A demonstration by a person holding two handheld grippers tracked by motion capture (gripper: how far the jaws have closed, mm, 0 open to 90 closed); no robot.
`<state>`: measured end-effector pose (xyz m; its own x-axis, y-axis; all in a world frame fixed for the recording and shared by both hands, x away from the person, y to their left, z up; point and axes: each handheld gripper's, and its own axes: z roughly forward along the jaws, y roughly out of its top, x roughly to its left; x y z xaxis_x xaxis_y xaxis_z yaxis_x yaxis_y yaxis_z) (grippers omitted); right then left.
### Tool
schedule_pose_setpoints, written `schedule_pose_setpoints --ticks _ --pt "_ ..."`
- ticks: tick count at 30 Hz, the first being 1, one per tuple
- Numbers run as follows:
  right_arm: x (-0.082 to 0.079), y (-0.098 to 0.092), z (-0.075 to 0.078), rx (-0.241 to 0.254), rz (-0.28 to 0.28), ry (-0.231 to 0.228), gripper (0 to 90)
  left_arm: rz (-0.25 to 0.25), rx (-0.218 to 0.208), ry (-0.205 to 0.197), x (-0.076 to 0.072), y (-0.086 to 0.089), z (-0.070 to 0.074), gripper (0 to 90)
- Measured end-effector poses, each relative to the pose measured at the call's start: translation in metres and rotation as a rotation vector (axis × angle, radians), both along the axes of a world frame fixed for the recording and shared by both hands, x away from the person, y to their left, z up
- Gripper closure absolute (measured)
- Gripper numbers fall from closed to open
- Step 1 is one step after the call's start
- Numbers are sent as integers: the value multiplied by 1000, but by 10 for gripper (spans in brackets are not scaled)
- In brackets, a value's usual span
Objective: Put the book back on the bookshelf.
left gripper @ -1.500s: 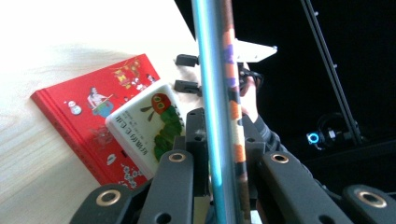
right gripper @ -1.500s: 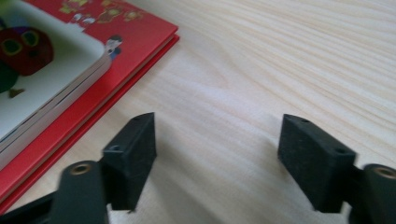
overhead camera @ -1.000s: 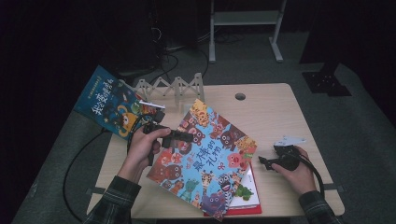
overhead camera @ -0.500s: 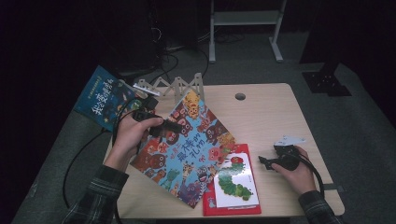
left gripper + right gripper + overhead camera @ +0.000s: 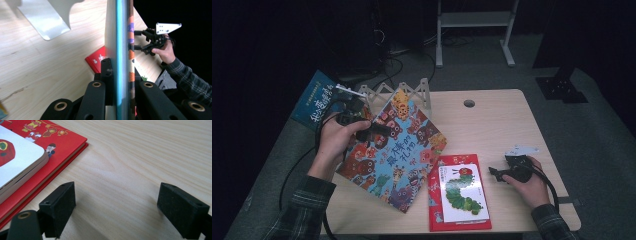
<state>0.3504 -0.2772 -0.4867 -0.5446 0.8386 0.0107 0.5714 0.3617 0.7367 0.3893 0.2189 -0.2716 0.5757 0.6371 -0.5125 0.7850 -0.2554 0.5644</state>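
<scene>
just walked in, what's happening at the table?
A person is sorting picture books with a hand-held tool in each hand. The left tool is shut on the edge of a large colourful animal picture book and holds it tilted above the wooden table, next to a white zigzag book rack. A white caterpillar board book lies on a red book near the front edge. The right tool rests open on the table beside them, gripping nothing.

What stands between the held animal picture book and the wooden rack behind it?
Nothing visible does. The left gripper is shut on the animal picture book, which is tilted up just in front of the wooden rack; the caterpillar book lies aside.
</scene>
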Motion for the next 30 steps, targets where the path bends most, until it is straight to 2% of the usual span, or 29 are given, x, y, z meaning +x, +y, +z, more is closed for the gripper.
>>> schedule_pose_setpoints --ticks 3,10,19,30 --pt "0 0 0 1 -2 0 139 21 -6 -1 -1 9 5 808" --pt "0 0 0 1 -3 0 139 77 10 -26 -3 31 16 808" --pt "1 1 0 1 -8 0 139 143 23 -35 -9 61 27 808" --pt "1 1 0 2 -11 1 139 247 27 -43 -16 103 37 808"
